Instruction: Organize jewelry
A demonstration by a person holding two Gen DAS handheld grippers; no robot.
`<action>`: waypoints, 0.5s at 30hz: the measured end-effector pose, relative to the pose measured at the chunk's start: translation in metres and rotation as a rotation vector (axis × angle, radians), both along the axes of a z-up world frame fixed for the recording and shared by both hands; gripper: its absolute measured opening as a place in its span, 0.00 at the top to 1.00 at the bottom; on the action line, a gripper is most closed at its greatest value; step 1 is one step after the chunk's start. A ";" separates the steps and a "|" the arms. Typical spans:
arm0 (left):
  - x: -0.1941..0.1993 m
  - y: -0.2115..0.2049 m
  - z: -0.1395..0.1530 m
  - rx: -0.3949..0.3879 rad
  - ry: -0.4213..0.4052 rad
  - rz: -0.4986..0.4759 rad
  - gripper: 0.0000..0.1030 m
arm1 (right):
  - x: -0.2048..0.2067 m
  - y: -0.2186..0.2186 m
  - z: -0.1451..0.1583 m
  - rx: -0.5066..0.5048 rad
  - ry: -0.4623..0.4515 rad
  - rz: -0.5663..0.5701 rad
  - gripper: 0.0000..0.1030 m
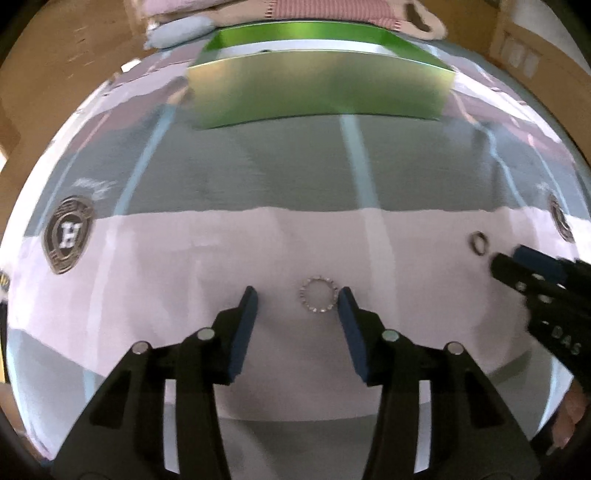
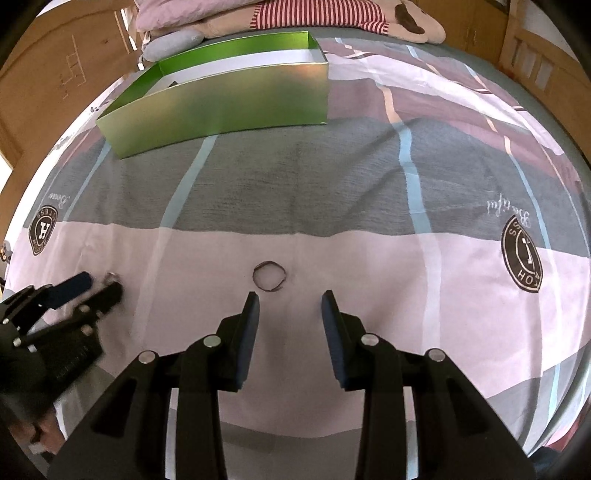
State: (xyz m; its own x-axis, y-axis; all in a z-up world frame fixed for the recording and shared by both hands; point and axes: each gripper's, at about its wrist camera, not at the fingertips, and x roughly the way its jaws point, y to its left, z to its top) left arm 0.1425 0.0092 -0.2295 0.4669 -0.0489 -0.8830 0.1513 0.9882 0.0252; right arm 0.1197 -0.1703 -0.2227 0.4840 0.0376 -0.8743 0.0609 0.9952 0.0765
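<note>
A beaded silver bracelet [image 1: 319, 295] lies on the pink bedsheet between the tips of my open left gripper [image 1: 297, 300], closer to the right finger. A thin dark bracelet [image 2: 269, 277] lies just ahead of my open, empty right gripper [image 2: 290, 301]; it also shows in the left wrist view [image 1: 479, 243]. An open green box [image 2: 221, 96] stands further back on the bed; it also shows in the left wrist view [image 1: 317, 85]. The left gripper [image 2: 99, 286] shows at the left of the right wrist view, around the silver bracelet [image 2: 112, 276]. The right gripper's fingers [image 1: 517, 264] show at right.
The bedsheet [image 2: 369, 177] has grey, pink and maroon bands and round logos [image 2: 522, 260]. A striped plush toy [image 2: 321, 14] and pillows [image 2: 173, 42] lie behind the box. A wooden bed frame [image 2: 535, 55] runs along the right; wooden doors [image 2: 55, 74] stand at left.
</note>
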 end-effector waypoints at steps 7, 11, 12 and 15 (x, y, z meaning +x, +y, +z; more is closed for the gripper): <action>-0.003 0.013 0.013 -0.038 -0.020 0.021 0.53 | 0.000 0.001 0.001 -0.004 -0.006 -0.001 0.66; -0.007 0.004 0.014 -0.024 -0.031 0.002 0.53 | 0.001 0.005 0.000 -0.005 0.001 0.000 0.66; -0.007 0.003 0.013 -0.025 -0.029 0.000 0.53 | 0.001 0.004 0.000 -0.003 0.001 0.000 0.65; -0.008 0.001 0.013 -0.025 -0.028 0.000 0.53 | 0.001 0.004 0.000 -0.008 -0.004 -0.003 0.63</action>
State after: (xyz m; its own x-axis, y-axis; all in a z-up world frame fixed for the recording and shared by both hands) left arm 0.1345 0.0105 -0.2169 0.4918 -0.0703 -0.8679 0.1506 0.9886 0.0052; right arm 0.1204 -0.1660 -0.2229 0.4877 0.0291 -0.8725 0.0634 0.9956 0.0686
